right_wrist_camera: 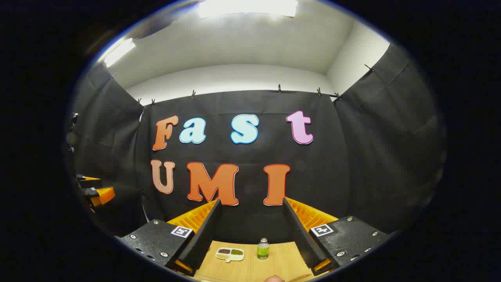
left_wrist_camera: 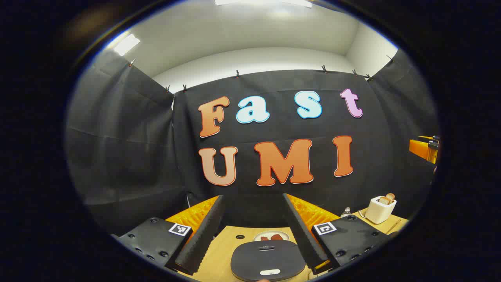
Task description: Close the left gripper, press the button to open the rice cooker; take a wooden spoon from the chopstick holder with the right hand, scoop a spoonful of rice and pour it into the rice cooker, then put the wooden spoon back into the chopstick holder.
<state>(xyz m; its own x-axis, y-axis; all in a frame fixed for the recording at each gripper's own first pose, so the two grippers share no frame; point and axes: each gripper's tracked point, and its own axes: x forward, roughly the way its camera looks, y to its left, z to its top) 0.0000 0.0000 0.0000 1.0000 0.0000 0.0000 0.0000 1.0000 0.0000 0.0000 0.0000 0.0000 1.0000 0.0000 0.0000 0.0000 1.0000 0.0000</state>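
In the left gripper view the dark rice cooker [left_wrist_camera: 268, 260] sits low between my fingers, its lid down, with a pale button [left_wrist_camera: 270, 272] at the near edge. My left gripper [left_wrist_camera: 253, 198] hangs open above it, holding nothing. A white chopstick holder [left_wrist_camera: 380, 210] stands on the table at the right, and wooden pieces [left_wrist_camera: 387, 198] stick out of its top. My right gripper [right_wrist_camera: 251, 201] is open and empty above the wooden table [right_wrist_camera: 274, 264]. The other gripper [left_wrist_camera: 424, 149] shows small at the far right edge.
Behind the cooker lies a small plate [left_wrist_camera: 272, 236] with reddish pieces. A bottle top [left_wrist_camera: 346, 212] shows left of the holder. The right gripper view has a divided dish [right_wrist_camera: 229, 254] of grains and a green bottle [right_wrist_camera: 263, 248] near the black back wall.
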